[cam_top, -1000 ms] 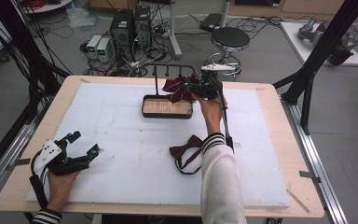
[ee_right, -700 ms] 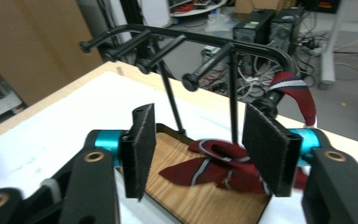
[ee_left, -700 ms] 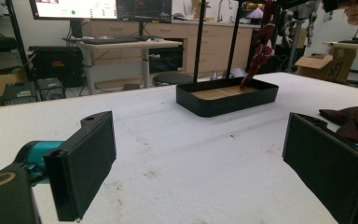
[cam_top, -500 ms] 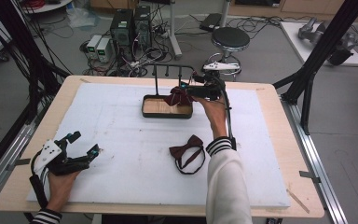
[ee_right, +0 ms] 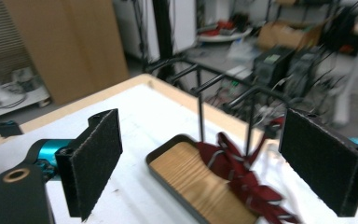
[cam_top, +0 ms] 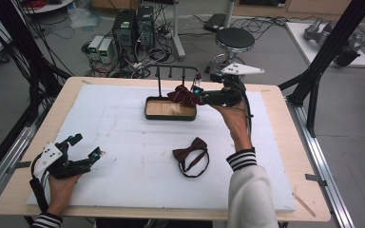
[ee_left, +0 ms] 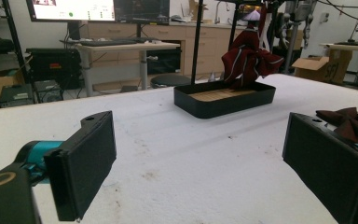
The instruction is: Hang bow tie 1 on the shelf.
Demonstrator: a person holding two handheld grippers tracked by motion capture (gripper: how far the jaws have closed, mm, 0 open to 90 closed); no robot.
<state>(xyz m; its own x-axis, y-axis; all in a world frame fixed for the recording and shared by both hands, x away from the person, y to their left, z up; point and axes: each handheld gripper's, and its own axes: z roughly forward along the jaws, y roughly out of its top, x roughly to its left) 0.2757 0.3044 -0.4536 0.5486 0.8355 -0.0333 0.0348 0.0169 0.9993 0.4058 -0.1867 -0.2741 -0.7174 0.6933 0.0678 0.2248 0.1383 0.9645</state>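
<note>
My right gripper [cam_top: 197,93]: jaws just spread, nothing between, above striped bow tie [cam_top: 183,95] hanging over tray [cam_top: 170,115]; left gripper [cam_top: 86,148] spread, empty.

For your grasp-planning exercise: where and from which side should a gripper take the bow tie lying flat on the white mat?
Grip the bow tie at its narrow centre knot, coming straight down from above. It lies flat, wings spread sideways, strap looped toward the person, so the knot is probably the firmest, narrowest part.

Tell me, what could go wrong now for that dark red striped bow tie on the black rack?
The dark red striped bow tie hangs loosely on the thin black rack; it may slip into the wood-bottomed black tray. The right gripper, whose jaws have just been opening, is close and could snag it while backing away.
</note>
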